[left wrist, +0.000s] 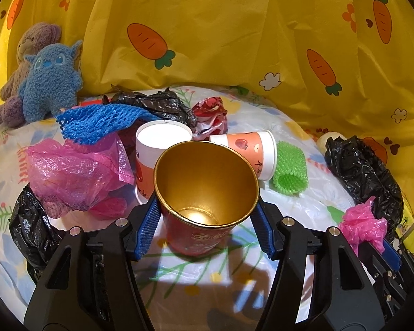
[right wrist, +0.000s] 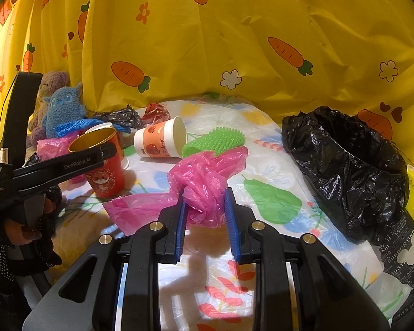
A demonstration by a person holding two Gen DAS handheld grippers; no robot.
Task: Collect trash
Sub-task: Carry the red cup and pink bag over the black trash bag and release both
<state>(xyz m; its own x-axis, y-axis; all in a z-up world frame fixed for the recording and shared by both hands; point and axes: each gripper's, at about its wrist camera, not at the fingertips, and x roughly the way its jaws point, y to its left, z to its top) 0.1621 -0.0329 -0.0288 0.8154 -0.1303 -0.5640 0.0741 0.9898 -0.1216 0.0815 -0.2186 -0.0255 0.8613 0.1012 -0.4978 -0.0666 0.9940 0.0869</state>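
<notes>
- yellow carrot-print curtain (right wrist: 234, 41) wraps the whole far side and both flanks; just backdrop, nothing to collect there
- the counter (right wrist: 262, 171) under its flowery plastic cover carries all the junk, most of it heaped far left
- black trash bag (right wrist: 350, 171) sits on the right with its mouth rolled open toward the middle; my guess is it's propped that way so stuff can be dropped straight in
- two plush toys (left wrist: 41, 82) lean in the far left corner; look like keepers, not trash
- big crumpled pink plastic bag (left wrist: 77, 171) lies left of the cups, with a blue foam net (left wrist: 96, 122) draped over the pile behind it
- left gripper (left wrist: 204, 209) has its fingers around the red cup (left wrist: 201, 193) with the gold inside; pads look pressed on both sides of the wall, so I'd call it gripped; cup is upright, base seemingly on the counter
- right gripper (right wrist: 204, 207) has its fingers clamped on a smaller pink plastic bag (right wrist: 204, 182), bunched at the knot so it doesn't slip; it's near centre, the black bag well off to its right
- white-rimmed paper cup (right wrist: 160, 140) lies on its side far centre, another stands behind the red one
- green foam net (right wrist: 215, 138) rests just beside the tipped cup
</notes>
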